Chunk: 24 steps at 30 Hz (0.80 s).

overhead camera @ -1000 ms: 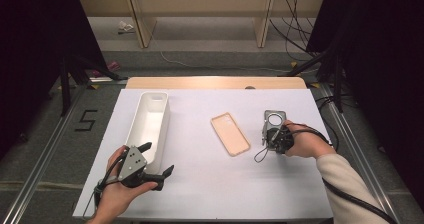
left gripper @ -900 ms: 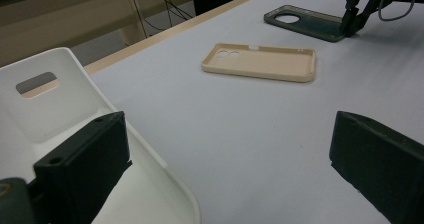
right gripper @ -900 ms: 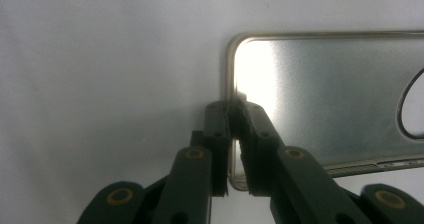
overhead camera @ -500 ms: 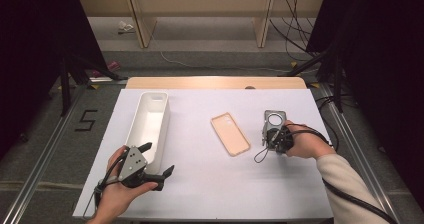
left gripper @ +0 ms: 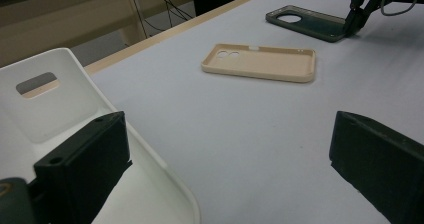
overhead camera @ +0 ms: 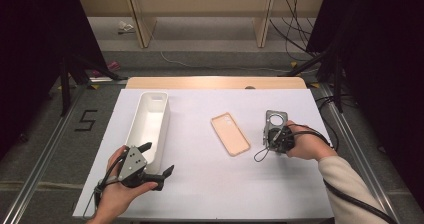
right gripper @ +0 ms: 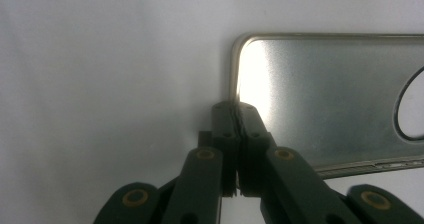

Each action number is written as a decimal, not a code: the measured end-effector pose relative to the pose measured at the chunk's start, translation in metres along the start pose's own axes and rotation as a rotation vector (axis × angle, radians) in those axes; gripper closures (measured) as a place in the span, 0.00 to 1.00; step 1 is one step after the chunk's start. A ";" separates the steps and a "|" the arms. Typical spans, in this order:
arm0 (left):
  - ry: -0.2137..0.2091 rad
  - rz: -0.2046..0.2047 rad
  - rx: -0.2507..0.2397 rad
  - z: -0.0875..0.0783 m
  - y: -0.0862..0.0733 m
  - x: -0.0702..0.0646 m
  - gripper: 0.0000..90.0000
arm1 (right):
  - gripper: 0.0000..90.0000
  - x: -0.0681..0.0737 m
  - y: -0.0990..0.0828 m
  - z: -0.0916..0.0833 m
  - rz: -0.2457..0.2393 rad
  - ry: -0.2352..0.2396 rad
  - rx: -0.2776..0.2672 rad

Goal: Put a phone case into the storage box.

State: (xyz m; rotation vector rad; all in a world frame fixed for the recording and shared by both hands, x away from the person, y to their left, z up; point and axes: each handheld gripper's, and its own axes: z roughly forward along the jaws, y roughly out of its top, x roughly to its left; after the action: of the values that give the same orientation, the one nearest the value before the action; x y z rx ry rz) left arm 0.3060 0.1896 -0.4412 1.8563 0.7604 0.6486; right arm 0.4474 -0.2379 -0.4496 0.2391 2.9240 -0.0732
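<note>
White sheet covers the table, smooth and matte, with a wooden edge at the far side. Long white plastic bin lies at its left. A beige phone case lies flat in the middle. The left gripper stands spread beside the bin. The right gripper has just been closing and pinches the edge of the dark glossy phone case.

dark grey phone case, peach phone case — white bin

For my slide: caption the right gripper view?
Right gripper fingers pinched shut on the edge of the dark phone case lying on the white table.
</note>
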 end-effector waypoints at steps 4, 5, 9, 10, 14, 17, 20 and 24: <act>0.003 -0.002 -0.002 0.000 0.000 0.000 0.03 | 0.99 0.001 -0.001 -0.004 0.016 -0.012 -0.039; 0.003 -0.001 -0.002 0.000 0.000 0.000 0.03 | 0.99 0.001 -0.002 -0.006 0.018 -0.015 -0.045; 0.004 -0.001 -0.002 0.000 0.000 0.000 0.03 | 0.99 0.002 -0.003 -0.012 0.030 -0.031 -0.087; 0.004 -0.001 -0.002 0.000 0.000 0.000 0.03 | 0.99 0.002 -0.003 -0.013 0.037 -0.031 -0.098; 0.003 -0.001 -0.002 0.000 0.000 0.000 0.03 | 0.99 0.005 -0.005 -0.018 0.053 -0.042 -0.144; 0.005 0.000 -0.001 0.000 0.000 0.000 0.03 | 0.99 0.008 -0.006 -0.021 0.069 -0.049 -0.176; 0.006 0.001 -0.001 0.000 0.000 0.000 0.03 | 0.99 0.011 -0.007 -0.024 0.089 -0.045 -0.228; 0.006 0.001 -0.001 0.000 0.000 0.000 0.03 | 0.99 0.015 -0.007 -0.029 0.098 -0.048 -0.286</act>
State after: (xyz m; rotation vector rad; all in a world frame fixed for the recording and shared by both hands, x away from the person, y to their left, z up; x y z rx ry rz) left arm 0.3061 0.1899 -0.4410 1.8548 0.7624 0.6554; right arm 0.4257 -0.2410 -0.4243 0.3278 2.8235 0.3457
